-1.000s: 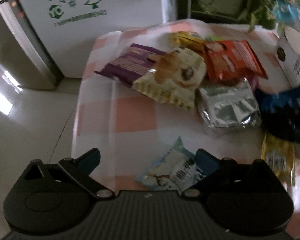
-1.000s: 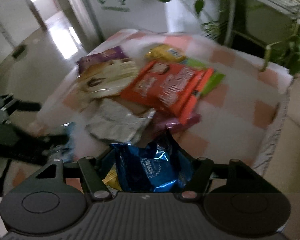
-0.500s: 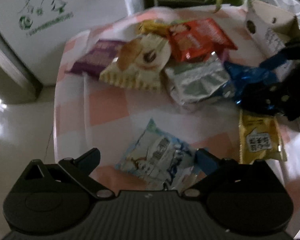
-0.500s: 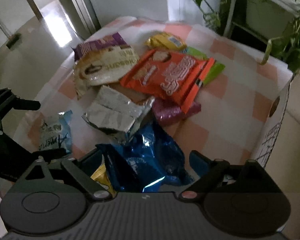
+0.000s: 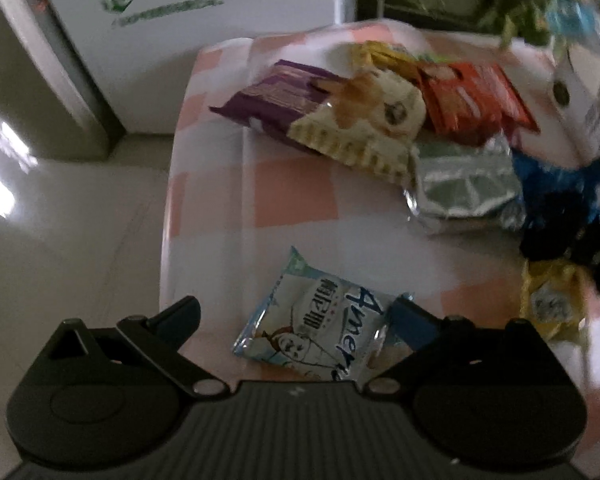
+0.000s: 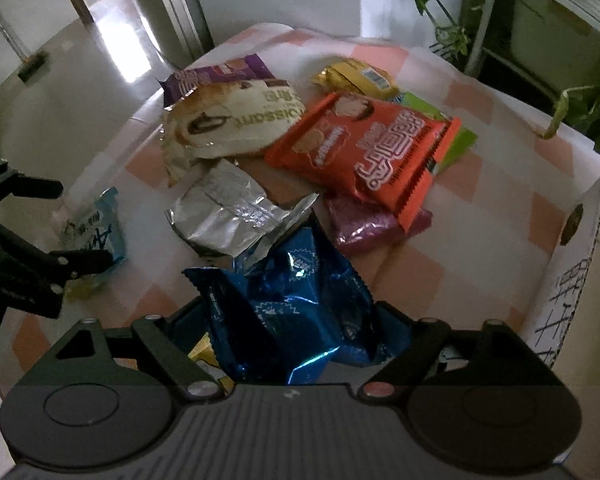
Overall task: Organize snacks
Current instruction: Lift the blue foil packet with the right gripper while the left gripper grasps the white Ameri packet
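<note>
The jaws of the right gripper stand wide and are closing at this moment around the crinkled blue foil snack bag, which lies between them with its near end under the gripper body; the pads do not look pressed onto it yet, so I would call it bracketed, not held. The left gripper has its jaws spread open too, over a pale blue-and-white snack packet with a cartoon figure that lies flat on the pink-and-white checked tablecloth; its right finger sits at the packet's edge, the left one well clear. Beyond the blue bag lies the rest of the heap: a crumpled silver foil pouch touching it, a large orange-red biscuit packet resting on a small pink glittery packet, a cream croissant bag overlapping a purple wrapper, and a yellow packet at the far side. A white cardboard box stands at the right edge of the table. The blue bag looks light, puffy and slick, its foil likely to buckle or slide under the pads, and its contents may crush. My judgement: pinch it across a folded ridge or the sealed end seam, gently, not over the swollen middle.
</note>
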Demonstrator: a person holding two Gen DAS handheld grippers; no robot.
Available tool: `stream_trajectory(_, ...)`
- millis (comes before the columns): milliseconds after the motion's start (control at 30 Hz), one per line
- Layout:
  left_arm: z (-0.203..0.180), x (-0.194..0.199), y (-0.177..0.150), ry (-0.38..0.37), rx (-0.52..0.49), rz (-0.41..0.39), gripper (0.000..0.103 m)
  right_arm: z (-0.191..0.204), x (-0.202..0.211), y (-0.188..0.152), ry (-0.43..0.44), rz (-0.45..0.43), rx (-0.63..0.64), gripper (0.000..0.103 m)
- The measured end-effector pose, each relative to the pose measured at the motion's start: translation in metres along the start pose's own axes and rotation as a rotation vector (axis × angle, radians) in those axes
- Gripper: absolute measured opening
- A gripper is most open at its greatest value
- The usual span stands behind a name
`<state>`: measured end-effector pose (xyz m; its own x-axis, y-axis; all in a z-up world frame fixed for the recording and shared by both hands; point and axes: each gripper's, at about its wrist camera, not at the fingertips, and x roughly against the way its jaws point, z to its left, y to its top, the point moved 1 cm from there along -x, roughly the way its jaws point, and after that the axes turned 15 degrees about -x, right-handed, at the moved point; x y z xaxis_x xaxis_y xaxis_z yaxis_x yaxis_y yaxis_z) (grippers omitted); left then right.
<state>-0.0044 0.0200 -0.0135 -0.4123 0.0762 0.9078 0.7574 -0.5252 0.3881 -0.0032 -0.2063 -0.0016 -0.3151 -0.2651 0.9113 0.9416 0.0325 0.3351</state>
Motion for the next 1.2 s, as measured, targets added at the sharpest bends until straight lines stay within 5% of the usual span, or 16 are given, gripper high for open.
stream_trajectory(333,0.011,-0.010,0.004,-0.038,0.188,0.063,0.101,-0.003,-0.004,0.002,-0.014,0.022,-0.055,0.099)
stream_trajectory(500,-0.002,-0.016,0.003,0.018,0.099,0.087,0.102,-0.001,-0.010,0.000,-0.052,0.033,-0.038,0.101)
stream_trajectory(867,-0.003,-0.007,-0.002,-0.073,0.096,0.025,0.102,0.003,-0.014,-0.001,-0.067,0.040,-0.037,0.102)
stream_trajectory(1200,-0.012,-0.012,-0.014,-0.029,-0.015,0.055,0.102,0.003,-0.015,0.002,-0.067,0.037,-0.039,0.102)
